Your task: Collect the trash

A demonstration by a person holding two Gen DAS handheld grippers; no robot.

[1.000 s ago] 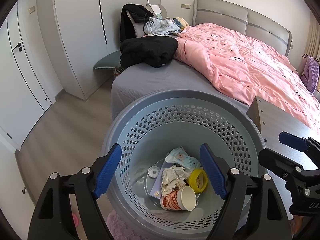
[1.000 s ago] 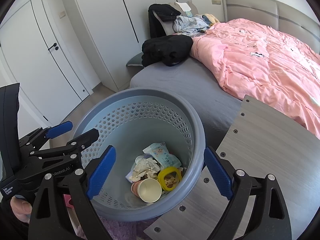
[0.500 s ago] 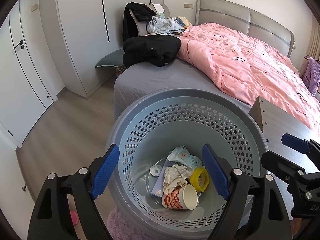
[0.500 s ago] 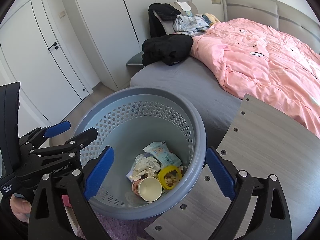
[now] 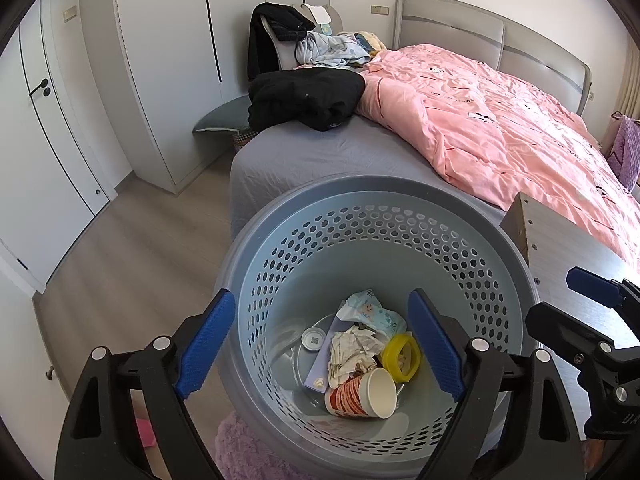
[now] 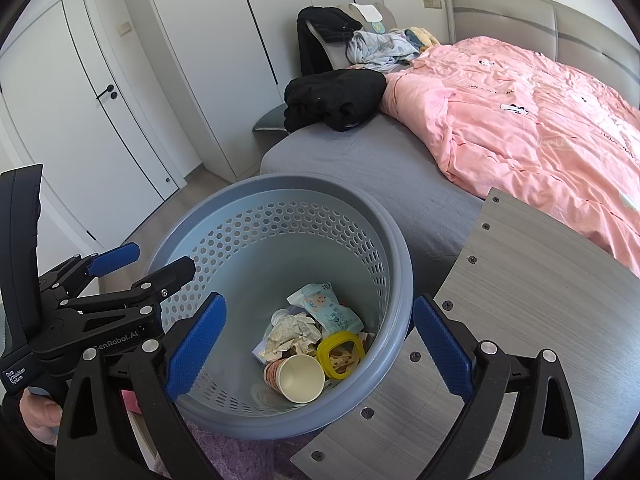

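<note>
The basket (image 5: 376, 216) lower wall is hidden behind the left gripper (image 5: 320, 344) fingers. A flat purple item (image 5: 318, 372) lies mostly buried under crumpled paper (image 5: 354, 350); its identity cannot be told. The pink object (image 5: 144, 432) on the floor is largely screened. The purple rug (image 6: 224, 452) is cut by the frame edge. The paper cup (image 6: 296, 376) print is illegible.

Grey-blue perforated basket (image 5: 460, 248); pink quilt (image 5: 500, 136)

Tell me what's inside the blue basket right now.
In the basket: a paper cup on its side, a crumpled tissue, a yellow lid, a baby-print wipes packet and a small white cap. Anything beneath the pile is hidden.
</note>
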